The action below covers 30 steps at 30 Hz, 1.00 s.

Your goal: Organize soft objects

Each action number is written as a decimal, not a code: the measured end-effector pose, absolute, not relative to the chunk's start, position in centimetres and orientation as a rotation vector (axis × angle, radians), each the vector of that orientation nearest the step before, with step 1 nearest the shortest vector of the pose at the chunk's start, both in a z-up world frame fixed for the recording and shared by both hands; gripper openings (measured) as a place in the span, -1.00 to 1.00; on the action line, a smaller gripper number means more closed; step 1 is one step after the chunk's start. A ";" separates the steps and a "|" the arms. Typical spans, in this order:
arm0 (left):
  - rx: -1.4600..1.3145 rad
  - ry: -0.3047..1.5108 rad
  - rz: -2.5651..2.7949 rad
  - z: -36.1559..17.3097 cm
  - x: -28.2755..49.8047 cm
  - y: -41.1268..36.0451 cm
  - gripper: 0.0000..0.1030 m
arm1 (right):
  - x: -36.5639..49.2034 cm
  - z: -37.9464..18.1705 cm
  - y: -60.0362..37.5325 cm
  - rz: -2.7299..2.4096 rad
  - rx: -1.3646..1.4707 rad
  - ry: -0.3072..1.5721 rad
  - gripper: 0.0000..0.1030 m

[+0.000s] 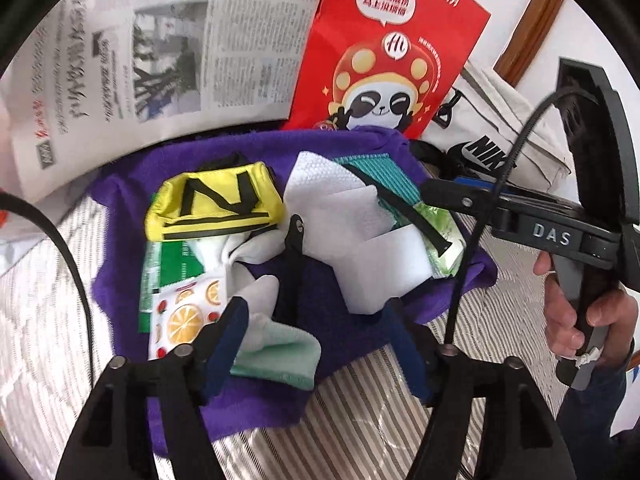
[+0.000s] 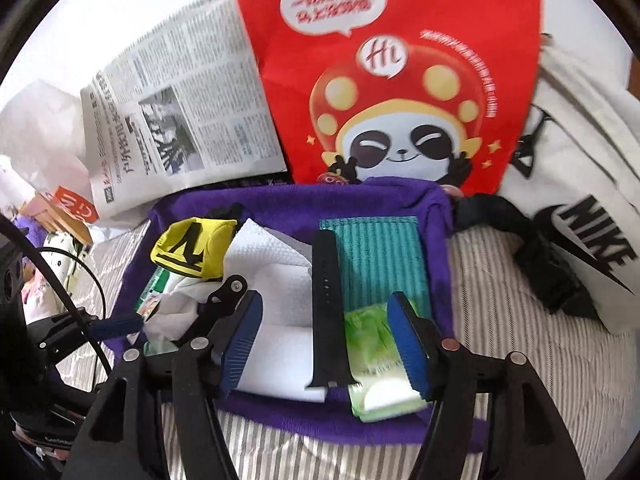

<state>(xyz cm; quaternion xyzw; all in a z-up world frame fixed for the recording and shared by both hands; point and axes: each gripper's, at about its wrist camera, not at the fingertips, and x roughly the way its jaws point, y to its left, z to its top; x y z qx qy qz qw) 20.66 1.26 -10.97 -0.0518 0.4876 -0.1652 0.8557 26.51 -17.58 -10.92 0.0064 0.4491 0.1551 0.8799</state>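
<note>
A purple fleece cloth [image 2: 296,204] is seen spread on a striped mattress surface [image 2: 500,320], and the soft things have been gathered on it. A small yellow fabric pouch with black bands [image 1: 216,204] lies at its far left; beside it a white embossed paper towel [image 2: 272,264] is laid, partly folded. A teal ribbed cloth [image 2: 380,256] lies at the far right of the pile, with a long black strap [image 2: 326,312] across its near edge and a green tissue packet [image 2: 372,364] just beside the strap. Nearer the left gripper [image 1: 316,344] a white and mint sock [image 1: 276,340] and a packet printed with orange slices [image 1: 184,316] are seen.

The left gripper's jaws are held apart above the sock, and nothing is pressed between them. The right gripper [image 2: 328,344] is likewise spread, its blue pads [image 2: 408,344] standing either side of the strap and tissue packet without appearing to touch them, though the steep view makes that hard to settle.

The gathering seems largely done: every soft item in view rests on the purple cloth. What is left is judged to be the closing of the cloth, since its edges lie flat and unfolded. A red paper bag with a panda print [image 2: 392,80], a newspaper [image 1: 152,48] and a white bag with black lettering [image 2: 580,184] stand behind, untouched.
</note>
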 end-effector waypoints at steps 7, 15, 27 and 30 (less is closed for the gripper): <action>-0.023 0.970 -0.257 -6.9 17.8 1.3 0.55 | 23.1 -8.2 -19.4 0.268 0.026 0.907 0.59; -0.008 0.911 -0.204 -3.2 13.5 1.0 0.72 | 18.5 -6.9 -20.3 0.215 -0.001 0.913 0.68; 0.000 0.901 -0.094 -2.2 6.8 0.0 0.75 | 10.9 -6.1 -21.5 0.194 -0.034 0.894 0.92; -0.015 0.891 -0.076 -1.7 5.3 -0.2 0.75 | 9.3 -6.0 -21.9 0.176 -0.031 0.895 0.92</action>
